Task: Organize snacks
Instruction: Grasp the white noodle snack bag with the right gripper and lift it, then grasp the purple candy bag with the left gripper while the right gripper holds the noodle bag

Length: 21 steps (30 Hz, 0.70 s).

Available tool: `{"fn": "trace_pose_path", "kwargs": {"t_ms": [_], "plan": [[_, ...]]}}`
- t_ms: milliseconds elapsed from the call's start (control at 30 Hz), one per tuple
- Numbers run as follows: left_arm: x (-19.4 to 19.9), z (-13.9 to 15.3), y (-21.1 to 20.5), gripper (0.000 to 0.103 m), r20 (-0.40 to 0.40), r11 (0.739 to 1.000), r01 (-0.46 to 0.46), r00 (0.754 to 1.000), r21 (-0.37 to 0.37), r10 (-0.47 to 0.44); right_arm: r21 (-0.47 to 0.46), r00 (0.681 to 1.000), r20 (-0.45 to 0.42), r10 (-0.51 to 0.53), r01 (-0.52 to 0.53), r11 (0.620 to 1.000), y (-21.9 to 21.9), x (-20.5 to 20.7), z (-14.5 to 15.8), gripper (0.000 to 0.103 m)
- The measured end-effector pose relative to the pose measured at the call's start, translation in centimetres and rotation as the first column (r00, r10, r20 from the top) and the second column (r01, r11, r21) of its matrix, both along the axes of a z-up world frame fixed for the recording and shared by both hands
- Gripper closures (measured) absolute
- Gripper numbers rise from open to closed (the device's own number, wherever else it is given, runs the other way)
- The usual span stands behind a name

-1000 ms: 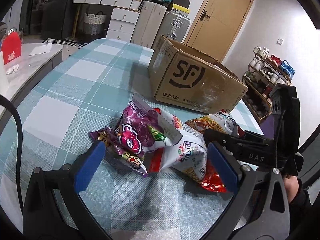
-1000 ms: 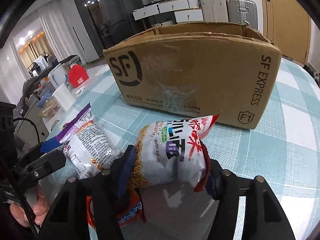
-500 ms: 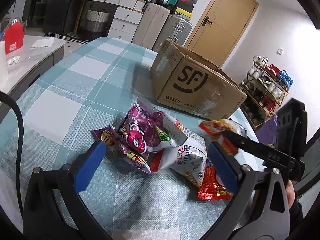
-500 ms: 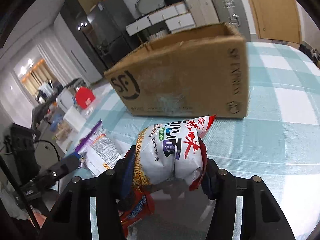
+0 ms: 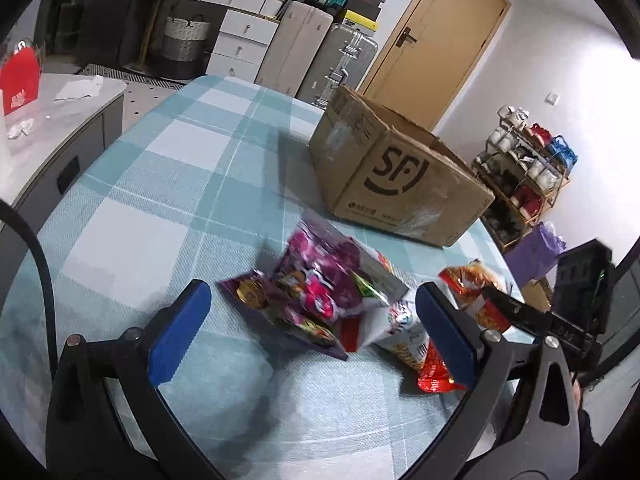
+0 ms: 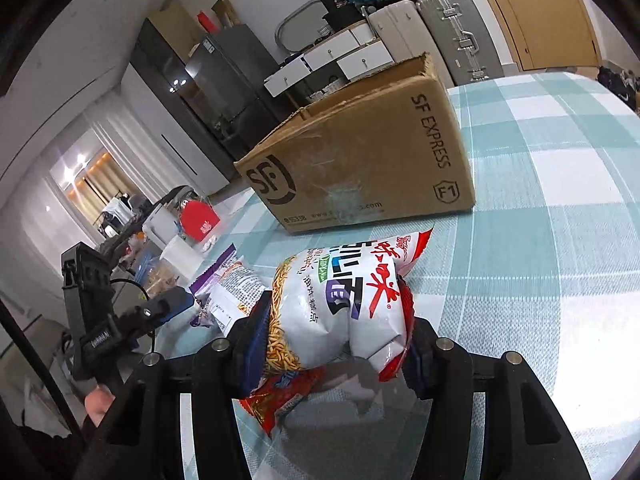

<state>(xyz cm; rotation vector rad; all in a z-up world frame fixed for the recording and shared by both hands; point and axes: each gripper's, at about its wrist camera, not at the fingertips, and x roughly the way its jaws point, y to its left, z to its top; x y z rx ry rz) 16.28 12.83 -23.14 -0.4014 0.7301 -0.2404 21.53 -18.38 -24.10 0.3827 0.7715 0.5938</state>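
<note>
Cardboard box (image 5: 400,184) on surface (image 5: 168,184), snack bags (image 5: 320,300) piled in front of it; one noodle bag (image 6: 340,304) between right claw (image 6: 334,340) fingers, above the pile.

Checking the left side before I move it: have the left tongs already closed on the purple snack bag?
No, the left tongs stand wide open, their blue pads on either side of the purple snack bag, which lies on the table.
</note>
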Motion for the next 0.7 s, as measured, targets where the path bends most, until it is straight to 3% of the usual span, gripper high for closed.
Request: {"fn": "trace_pose_path", "kwargs": {"t_ms": [100,233,367,500,667,700], "plan": [[1.0,-0.3,0.9,0.001,-0.029,0.999,0.018,0.999,0.03,-0.017,0.029,1.0,-0.007,0.0,0.0,1.0,-0.6,-0.2,-0.2,0.048],[2.5,-0.9,0.8,0.001,-0.066,0.993,0.113,0.992,0.044,-0.11,0.049,1.0,-0.002,0.017,-0.017,0.999,-0.5,-0.3,-0.3,0.048],[4.0,-1.2,-0.7,0.001,-0.097,0.964,0.233,0.97,0.124,-0.222,0.071,1.0,0.001,0.023,-0.023,0.997,-0.7,-0.5,-0.2,0.048],[5.2,-1.0,-1.3,0.002,-0.114,0.954,0.27,0.96,0.132,-0.256,0.089,1.0,-0.001,0.025,-0.024,0.996,-0.6,-0.5,-0.4,0.048],[6.7,-1.7,-0.2,0.022,-0.139,0.949,0.316,0.939,-0.004,-0.314,0.095,1.0,-0.004,0.027,-0.027,0.995,-0.9,-0.5,-0.6,0.047],[6.7,-1.8,0.0,0.033,-0.138,0.948,0.317,0.939,-0.02,-0.316,0.099,1.0,-0.003,0.029,-0.029,0.995,-0.9,-0.5,-0.6,0.047]]}}
